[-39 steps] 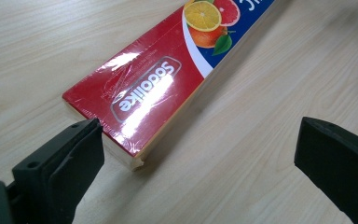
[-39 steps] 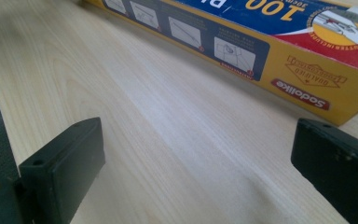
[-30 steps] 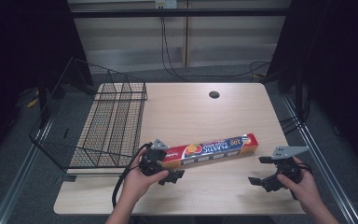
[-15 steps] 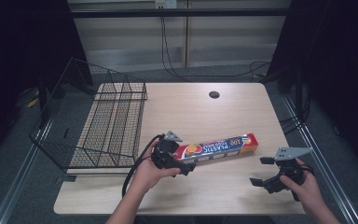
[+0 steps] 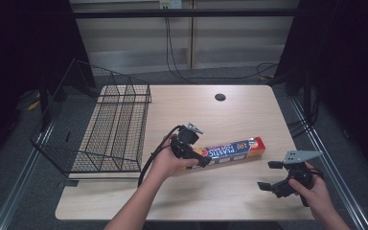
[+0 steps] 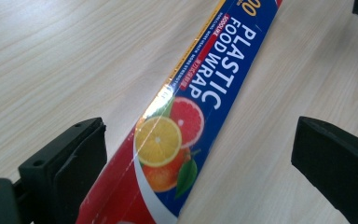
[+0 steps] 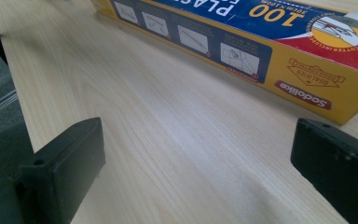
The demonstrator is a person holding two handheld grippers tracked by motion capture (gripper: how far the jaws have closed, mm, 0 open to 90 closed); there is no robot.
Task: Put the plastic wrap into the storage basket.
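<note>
pale wooden table [image 5: 239,115], dark curtains [image 5: 24,43]

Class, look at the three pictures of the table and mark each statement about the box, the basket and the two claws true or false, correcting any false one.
1. The wrap box lies flat on the table. True.
2. The left claw is shut tight on the box. False: its jaws stand open, one on each side of the box's end.
3. The wire basket holds the box. False: the box is on the table, right of the basket.
4. The right claw is open, apart from the box. True.
5. The box reads "Plastic Food Wrap". True.
</note>
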